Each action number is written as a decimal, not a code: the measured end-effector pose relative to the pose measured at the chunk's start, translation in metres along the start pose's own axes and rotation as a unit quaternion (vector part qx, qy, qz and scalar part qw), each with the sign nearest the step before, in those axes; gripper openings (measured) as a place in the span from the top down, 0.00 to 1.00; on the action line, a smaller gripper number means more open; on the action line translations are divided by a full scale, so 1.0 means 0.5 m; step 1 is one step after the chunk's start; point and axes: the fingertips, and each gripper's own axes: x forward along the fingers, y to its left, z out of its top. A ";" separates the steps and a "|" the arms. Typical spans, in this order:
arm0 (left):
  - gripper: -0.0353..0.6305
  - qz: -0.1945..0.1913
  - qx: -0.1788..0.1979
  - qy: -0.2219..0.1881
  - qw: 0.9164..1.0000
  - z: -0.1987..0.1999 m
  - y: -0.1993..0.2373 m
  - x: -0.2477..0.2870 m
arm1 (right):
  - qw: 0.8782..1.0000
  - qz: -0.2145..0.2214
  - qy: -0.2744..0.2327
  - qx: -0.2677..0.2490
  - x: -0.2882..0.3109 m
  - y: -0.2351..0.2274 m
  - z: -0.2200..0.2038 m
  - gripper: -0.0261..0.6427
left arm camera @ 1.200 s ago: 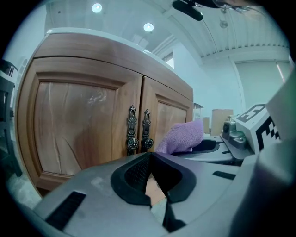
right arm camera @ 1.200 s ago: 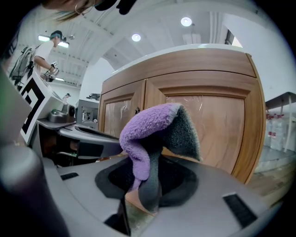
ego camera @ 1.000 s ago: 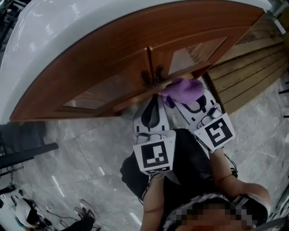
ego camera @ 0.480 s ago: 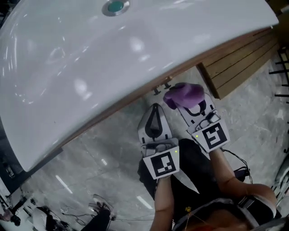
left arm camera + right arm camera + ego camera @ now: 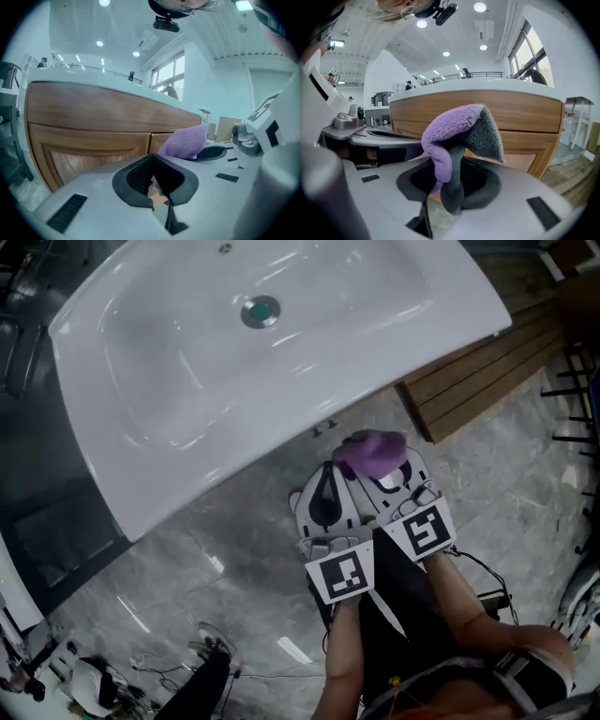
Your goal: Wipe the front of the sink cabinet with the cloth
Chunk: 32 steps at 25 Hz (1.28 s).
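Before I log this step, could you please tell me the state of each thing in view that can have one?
right gripper: shut on the cloth.
left gripper: shut, nothing between its jaws.
cloth: bunched up, standing out of the right gripper.
cabinet doors: both closed.
sink: basin empty.

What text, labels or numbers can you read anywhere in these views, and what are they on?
None readable: no words, numbers or brand marks show in any view.
Left claw, on its cube: a black-and-white square marker, a pattern, not text.
Right claw, on its cube: the same kind of marker.
The sink, cabinet front and cloth: no print.
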 end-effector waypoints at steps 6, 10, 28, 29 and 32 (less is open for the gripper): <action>0.95 0.003 -0.002 0.002 1.000 0.114 -0.014 -0.044 | 1.000 0.016 0.003 0.024 -0.054 0.008 0.113 0.69; 0.95 -0.001 -0.010 0.012 1.000 0.202 -0.019 -0.084 | 1.000 0.012 0.016 0.024 -0.097 0.002 0.205 0.69; 0.95 -0.036 0.046 -0.019 0.998 0.574 -0.062 -0.187 | 1.000 0.010 -0.025 0.003 -0.222 0.015 0.592 0.69; 0.95 -0.039 0.051 -0.024 0.998 0.588 -0.062 -0.189 | 1.000 0.007 -0.030 0.001 -0.223 0.016 0.605 0.69; 0.95 -0.045 0.072 -0.036 0.996 0.635 -0.057 -0.200 | 0.999 -0.006 -0.041 0.003 -0.229 0.015 0.645 0.69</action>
